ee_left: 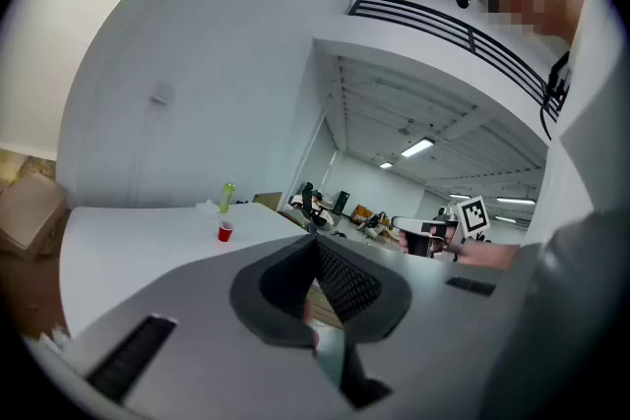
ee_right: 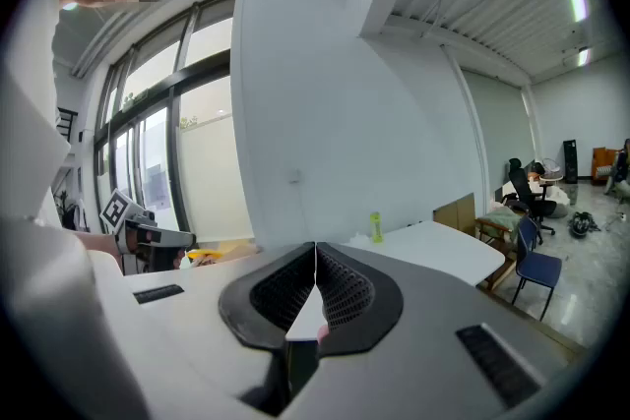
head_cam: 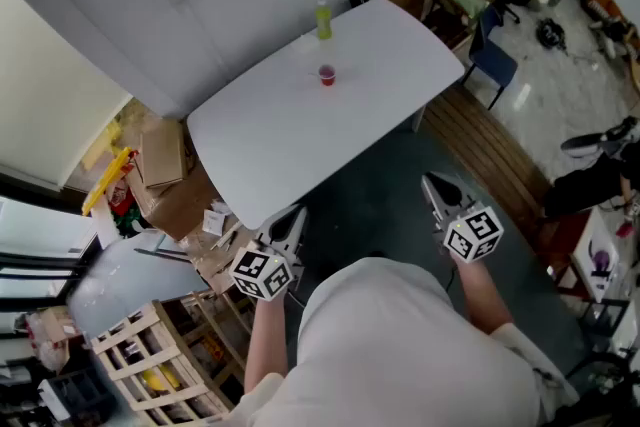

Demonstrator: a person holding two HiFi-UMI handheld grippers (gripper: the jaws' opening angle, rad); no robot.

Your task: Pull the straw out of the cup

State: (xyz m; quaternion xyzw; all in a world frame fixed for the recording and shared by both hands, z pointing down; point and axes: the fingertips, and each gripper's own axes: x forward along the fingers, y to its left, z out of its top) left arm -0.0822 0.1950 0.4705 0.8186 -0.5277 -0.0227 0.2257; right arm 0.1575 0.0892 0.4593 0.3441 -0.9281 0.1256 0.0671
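So both grippers were nowhere near the action here. The left gripper (ee_left: pixel 315 241) had its jaws pressed fully together with nothing between them, and the right gripper (ee_right: pixel 315 249) was the same deal: jaws together at the tips, empty. From the head view, the person held them out level-ish, tilted slightly down, one on each side of the body. The left one was just at the near corner of the table (head_cam: pixel 300 130), and the right one hung over dark floor beside the table edge.

The cup (head_cam: pixel 327 75), a little red one, stood upright on the white table towards the far side, well apart from both grippers. Honestly couldn't make out the straw at that size, too tiny in every view. A green bottle (head_cam: pixel 323 19) stood upright behind the cup, close to the far edge by the wall. In the left gripper view the cup sat just in front of the bottle, off to the left of the jaws. The right gripper view only caught the bottle, not the cup.

Around the table: cardboard boxes (head_cam: pixel 165 155) on the floor to the left, a wooden crate (head_cam: pixel 150 355) nearer the person, and a blue chair (head_cam: pixel 492 63) off the right end.
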